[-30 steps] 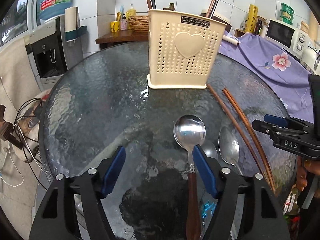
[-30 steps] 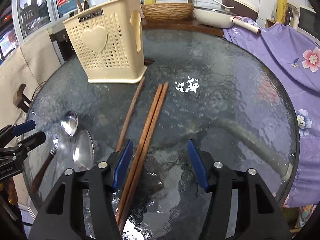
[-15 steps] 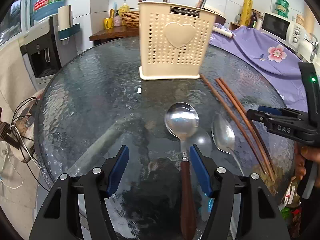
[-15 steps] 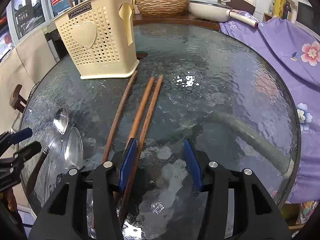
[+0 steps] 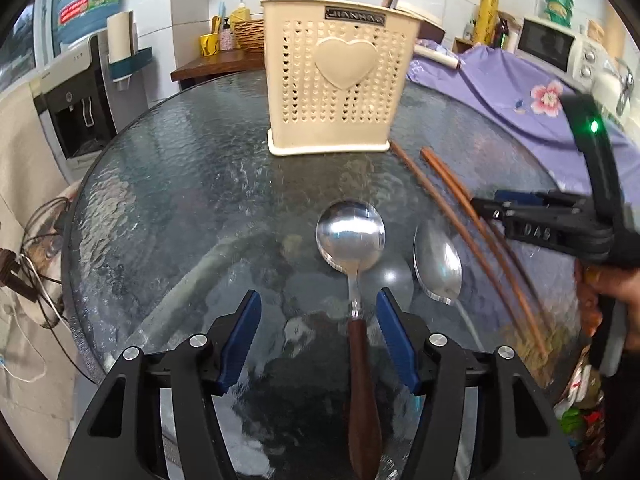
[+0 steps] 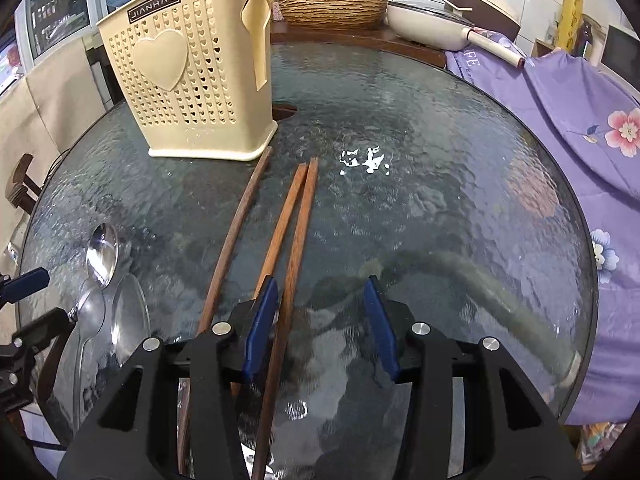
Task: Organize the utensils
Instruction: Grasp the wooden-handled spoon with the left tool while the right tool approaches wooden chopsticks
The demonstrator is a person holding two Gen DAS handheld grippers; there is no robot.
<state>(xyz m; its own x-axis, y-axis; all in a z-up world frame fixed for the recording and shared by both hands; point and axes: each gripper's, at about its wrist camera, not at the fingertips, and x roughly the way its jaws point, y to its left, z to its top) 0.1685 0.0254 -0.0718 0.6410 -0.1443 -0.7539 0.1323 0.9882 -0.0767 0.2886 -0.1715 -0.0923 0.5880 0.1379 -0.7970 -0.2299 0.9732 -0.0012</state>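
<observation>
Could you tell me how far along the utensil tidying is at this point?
Some utensils already stand in the cream holder. Both spoons and three chopsticks lie on the glass. The left hand-held gripper has been closing around the wooden-handled spoon, the right hand-held gripper around one chopstick; neither grips yet.

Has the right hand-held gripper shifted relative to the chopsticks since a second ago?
Yes. The right hand-held gripper has slid rightward across the chopsticks: one now lies between its closing jaws, unpinched.

Table (image 5: 168,184): rippled, glossy glass. Utensil holder (image 5: 340,80): matt cream plastic, perforated. Round spoon (image 5: 352,236): polished metal bowl, dark smooth wooden handle. Oval spoon (image 5: 438,268): shiny metal. Chopsticks (image 6: 296,216): reddish-brown wood. Cloth (image 6: 580,112): purple, floral print.
</observation>
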